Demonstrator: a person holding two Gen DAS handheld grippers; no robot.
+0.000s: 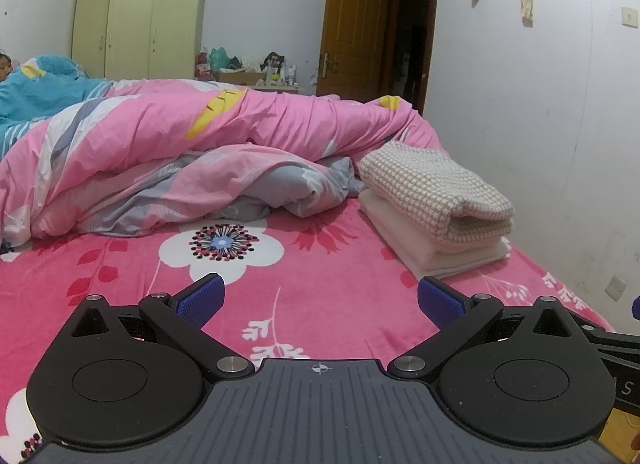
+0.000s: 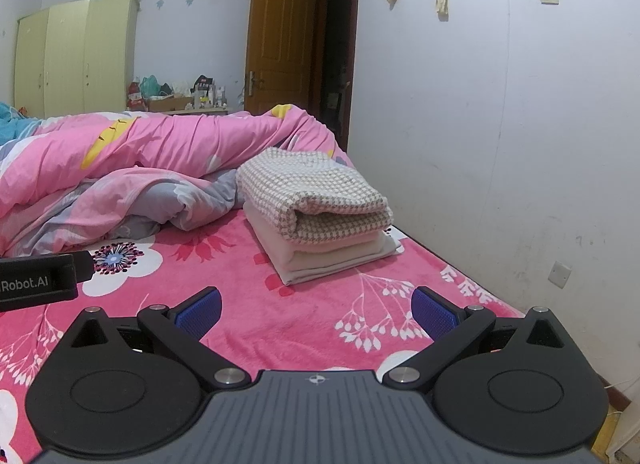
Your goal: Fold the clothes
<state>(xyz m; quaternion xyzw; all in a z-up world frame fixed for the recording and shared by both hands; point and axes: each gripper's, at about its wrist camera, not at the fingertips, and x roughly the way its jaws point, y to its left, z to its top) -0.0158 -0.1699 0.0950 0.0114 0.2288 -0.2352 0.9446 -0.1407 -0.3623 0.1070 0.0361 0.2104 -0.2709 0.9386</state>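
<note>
A stack of folded clothes lies on the pink floral bed sheet (image 1: 320, 296) near the right edge of the bed: a beige-and-white checked knit (image 1: 436, 192) on top of cream folded pieces (image 1: 436, 256). In the right wrist view the same checked knit (image 2: 320, 192) tops the cream layers (image 2: 332, 256). My left gripper (image 1: 320, 300) is open over bare sheet, short of the stack and to its left, holding nothing. My right gripper (image 2: 316, 308) is open too, just in front of the stack, empty. The left gripper's body (image 2: 40, 276) shows at the left edge.
A rumpled pink and grey quilt (image 1: 168, 160) fills the back of the bed, with a blue blanket (image 1: 40, 92) and a person at far left. A white wall (image 1: 540, 124) runs along the bed's right side. A wardrobe (image 1: 136, 20) and an open wooden door (image 1: 356, 20) stand behind.
</note>
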